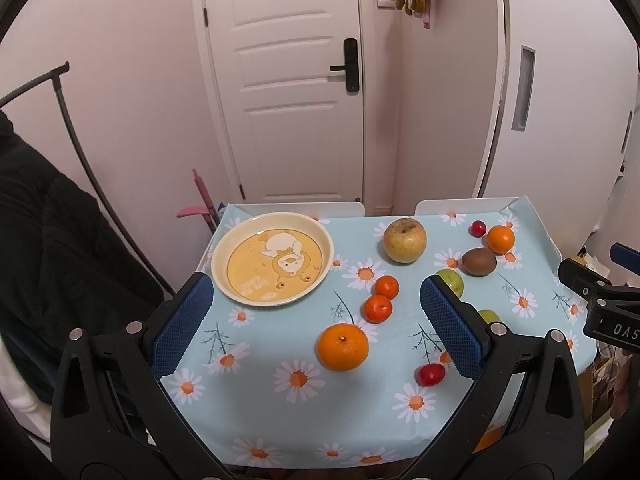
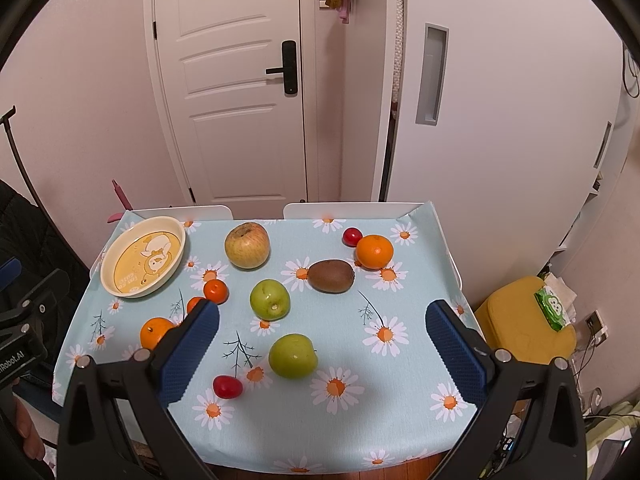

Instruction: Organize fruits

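Note:
A yellow cartoon plate [image 1: 224, 248] [image 2: 110, 258] sits empty at the table's far left. Loose fruit lies on the flowered cloth: a big apple [image 1: 405, 240] [image 2: 246, 245], a kiwi [image 1: 479, 261] [image 2: 331, 276], oranges [image 1: 342, 347] [image 1: 500, 239] [image 2: 374, 251], two small tangerines [image 1: 377, 308] [image 1: 386, 286], two green apples [image 2: 269, 299] [image 2: 293, 356], and red cherry tomatoes [image 1: 431, 374] [image 2: 227, 386] [image 2: 352, 236]. My left gripper [image 1: 316, 320] is open and empty above the near orange. My right gripper [image 2: 322, 344] is open and empty above the nearer green apple.
The table [image 2: 280, 432] stands before a white door [image 1: 292, 100], with two white chair backs [image 2: 344, 210] behind it. A yellow stool [image 2: 524, 320] with a tissue pack stands at the right. A dark coat on a rack [image 1: 48, 240] hangs at the left.

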`<state>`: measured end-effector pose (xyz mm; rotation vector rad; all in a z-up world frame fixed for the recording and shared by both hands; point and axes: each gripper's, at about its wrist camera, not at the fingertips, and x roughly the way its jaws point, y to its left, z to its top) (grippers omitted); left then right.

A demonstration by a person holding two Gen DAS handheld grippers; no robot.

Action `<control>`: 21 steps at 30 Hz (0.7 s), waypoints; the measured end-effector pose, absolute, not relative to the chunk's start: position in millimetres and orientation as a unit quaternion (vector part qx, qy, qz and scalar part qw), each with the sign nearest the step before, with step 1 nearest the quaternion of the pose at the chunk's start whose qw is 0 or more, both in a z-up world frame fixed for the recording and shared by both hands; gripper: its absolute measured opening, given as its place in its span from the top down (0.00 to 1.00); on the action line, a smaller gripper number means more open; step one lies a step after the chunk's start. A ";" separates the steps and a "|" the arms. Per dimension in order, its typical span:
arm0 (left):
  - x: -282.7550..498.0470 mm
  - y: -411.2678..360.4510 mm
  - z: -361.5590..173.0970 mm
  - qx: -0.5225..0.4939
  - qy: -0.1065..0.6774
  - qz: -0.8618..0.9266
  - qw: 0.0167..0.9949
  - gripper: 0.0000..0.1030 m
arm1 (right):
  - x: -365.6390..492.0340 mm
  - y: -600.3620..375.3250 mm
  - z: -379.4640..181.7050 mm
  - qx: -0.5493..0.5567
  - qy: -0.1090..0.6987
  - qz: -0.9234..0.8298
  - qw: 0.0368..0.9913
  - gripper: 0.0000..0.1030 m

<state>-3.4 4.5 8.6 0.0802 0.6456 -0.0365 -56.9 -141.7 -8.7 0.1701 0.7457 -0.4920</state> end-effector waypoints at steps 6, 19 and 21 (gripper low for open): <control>-3.5 4.4 8.7 0.039 0.316 -0.018 0.948 0.00 | -56.5 -140.8 -8.7 0.082 0.360 -0.237 0.898 0.00; 0.2 2.2 3.5 0.042 0.324 -0.013 0.945 0.00 | -56.9 -141.5 -10.9 0.094 0.360 -0.234 0.898 0.00; 2.3 1.9 -1.4 0.049 0.331 -0.011 0.942 0.00 | -57.6 -144.0 -15.6 0.096 0.364 -0.231 0.897 0.00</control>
